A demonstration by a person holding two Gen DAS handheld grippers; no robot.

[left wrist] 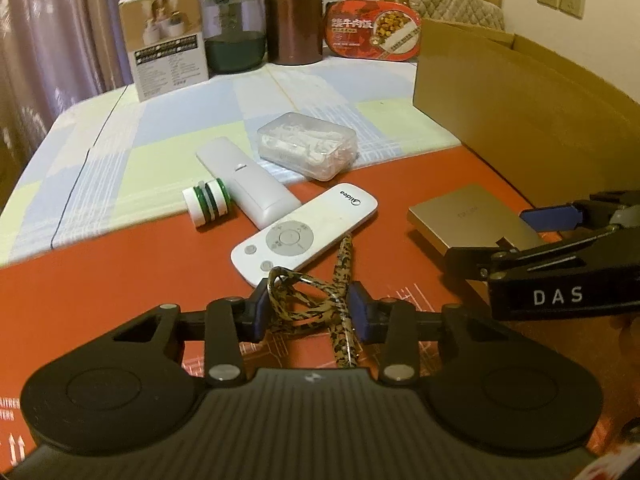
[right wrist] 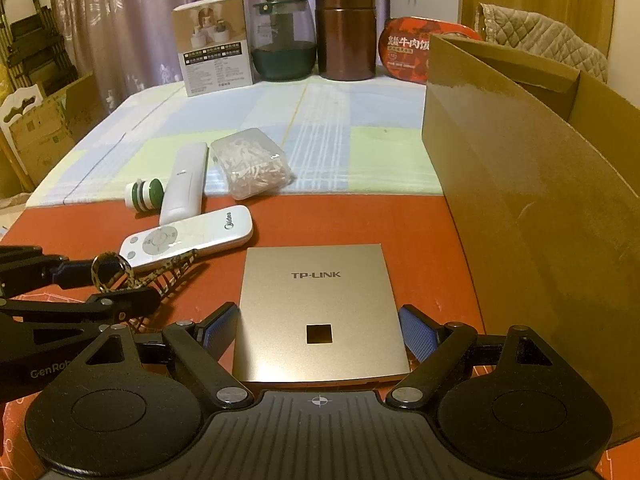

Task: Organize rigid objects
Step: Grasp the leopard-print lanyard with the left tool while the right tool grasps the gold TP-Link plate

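Observation:
My left gripper (left wrist: 308, 312) stands around leopard-pattern glasses (left wrist: 316, 304) on the red mat; its blue pads touch or nearly touch the frame, and I cannot tell if it grips. The glasses also show in the right wrist view (right wrist: 120, 272). My right gripper (right wrist: 318, 330) is open, its pads on either side of a gold TP-LINK panel (right wrist: 316, 304) lying flat, apart from its edges. That panel shows in the left wrist view (left wrist: 468, 216). A white Midea remote (left wrist: 304, 234), a white handset (left wrist: 248, 182), a green-and-white spool (left wrist: 206, 200) and a clear plastic box (left wrist: 308, 146) lie beyond.
A large open cardboard box (right wrist: 520, 184) stands on the right. At the table's far edge stand a white product carton (left wrist: 166, 40), a glass jar (left wrist: 234, 32), a brown canister (left wrist: 294, 16) and a red food tub (left wrist: 374, 30).

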